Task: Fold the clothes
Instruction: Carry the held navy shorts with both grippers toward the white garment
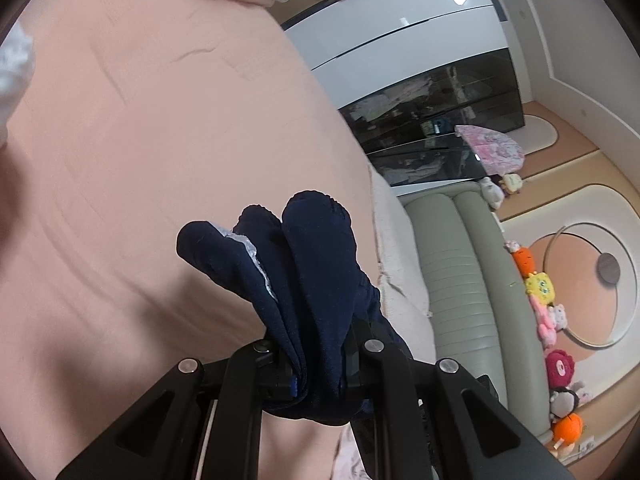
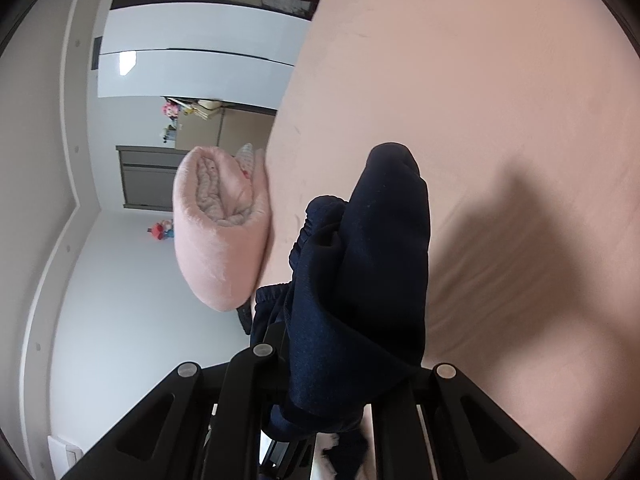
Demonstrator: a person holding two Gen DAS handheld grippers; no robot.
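The left gripper (image 1: 316, 364) is clenched on a bunch of navy garment (image 1: 296, 280), the cloth standing up out of the jaws in three rounded folds, with a thin pale lace edge showing along one of them. The right gripper (image 2: 320, 372) is likewise clamped on the same dark fabric (image 2: 360, 280), which rises in one tall hump and spills over the right side of its frame, hiding most of the fingers. In both views the cloth sits clear above the pink bedsheet (image 1: 140, 140), and from the right side a dark shadow (image 2: 500, 216) falls across the sheet.

Only the left view takes in the pale green padded headboard (image 1: 460, 272), a row of plush toys (image 1: 548, 308) along it, the dark glass-fronted cabinet (image 1: 440, 120) below white wardrobe doors (image 1: 380, 28), and a bit of white cloth (image 1: 12, 76) at the far left edge.

Only the right view shows the rolled pink fleece blanket (image 2: 220, 232) whole, lying at the bed's edge just beside the navy cloth, with the grey wall (image 2: 120, 300) behind it. The left view catches just a pink corner of a blanket at the top.
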